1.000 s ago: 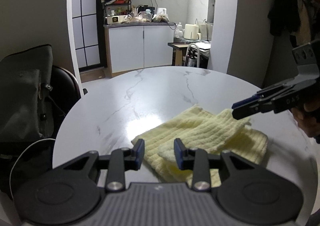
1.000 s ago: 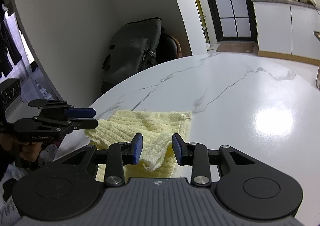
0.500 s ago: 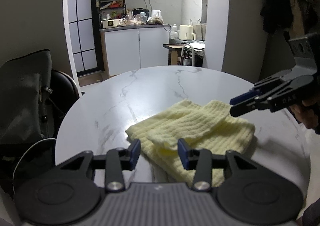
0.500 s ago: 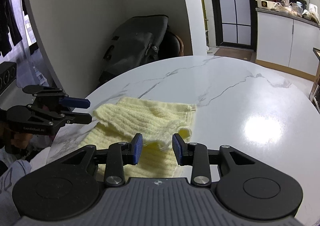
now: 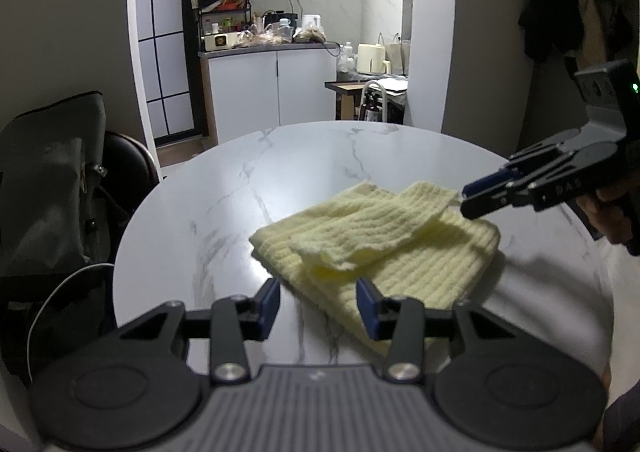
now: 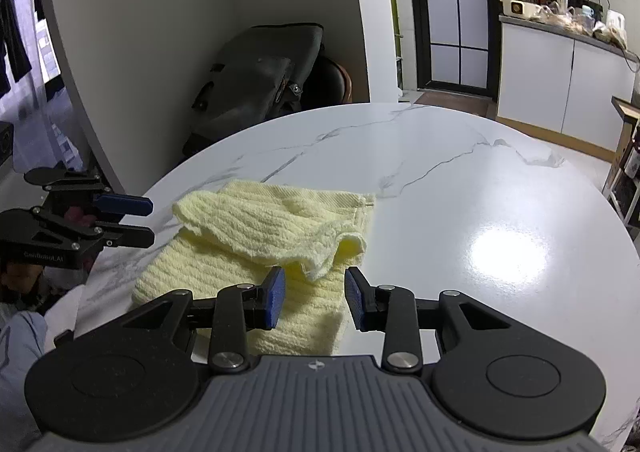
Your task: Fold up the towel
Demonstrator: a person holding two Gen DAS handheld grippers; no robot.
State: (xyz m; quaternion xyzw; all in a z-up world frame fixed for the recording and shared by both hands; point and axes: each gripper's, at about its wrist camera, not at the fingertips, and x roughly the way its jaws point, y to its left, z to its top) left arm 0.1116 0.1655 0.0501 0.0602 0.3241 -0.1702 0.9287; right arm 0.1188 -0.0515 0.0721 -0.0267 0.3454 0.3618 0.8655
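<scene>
Both tools hover over a pale yellow towel (image 5: pixel 384 240) that lies partly folded on the round marble tabletop (image 5: pixel 304 168), toward its near right part in the left wrist view. Seen from that view, the left tool (image 5: pixel 318 302) has its blue pads standing apart with nothing clamped; the towel's near corner lies just beyond and slightly right of the gap, not between the pads. The right tool (image 6: pixel 314 298), in its own view, also has its pads apart, and a loose, raised fold of the upper layer sits just ahead of the gap without being pinched. From the left wrist view the right tool (image 5: pixel 490 198) appears side-on at the towel's far right corner, its tips close to the cloth; whether they touch it I cannot tell. The upper layer lies skewed across the lower one, its long axis running from the near left corner by the left tool to the far right corner by the right tool, so each tool is nearest one end of that same flap. That diagonal is what the next move seems to depend on: each tool would need to advance slightly forward and down onto its own corner before closing, or the flap will stay crooked. A dark bag (image 6: pixel 256 92) rests on a chair beyond the tabletop, well apart from the work.
</scene>
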